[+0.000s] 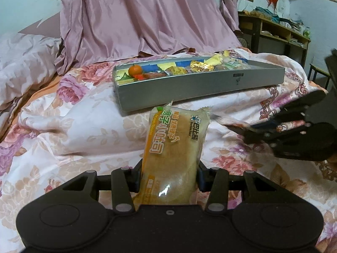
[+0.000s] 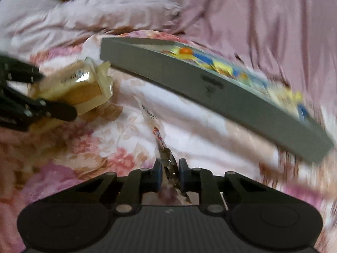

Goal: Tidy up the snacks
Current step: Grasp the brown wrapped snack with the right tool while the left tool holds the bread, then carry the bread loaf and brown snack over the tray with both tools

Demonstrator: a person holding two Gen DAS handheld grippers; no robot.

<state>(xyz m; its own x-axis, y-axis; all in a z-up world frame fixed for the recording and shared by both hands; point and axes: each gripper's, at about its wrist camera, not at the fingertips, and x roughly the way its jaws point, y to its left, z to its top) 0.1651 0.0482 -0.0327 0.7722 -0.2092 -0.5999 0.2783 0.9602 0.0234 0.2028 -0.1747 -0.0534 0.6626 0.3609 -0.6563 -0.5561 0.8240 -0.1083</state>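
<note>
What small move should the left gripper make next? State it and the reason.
Probably carry the bread packet forward over the grey tray before releasing: the left gripper is shut on it, and the tray ahead already holds the other snacks.

The left gripper (image 1: 168, 175) is clamped on a bread pack (image 1: 175, 147) that sticks out past its fingertips. The right gripper (image 2: 170, 176) pinches a thin wrapper (image 2: 163, 147) between nearly closed fingers.

Grey tray (image 1: 189, 90), pink floral quilt (image 1: 84, 126)
</note>
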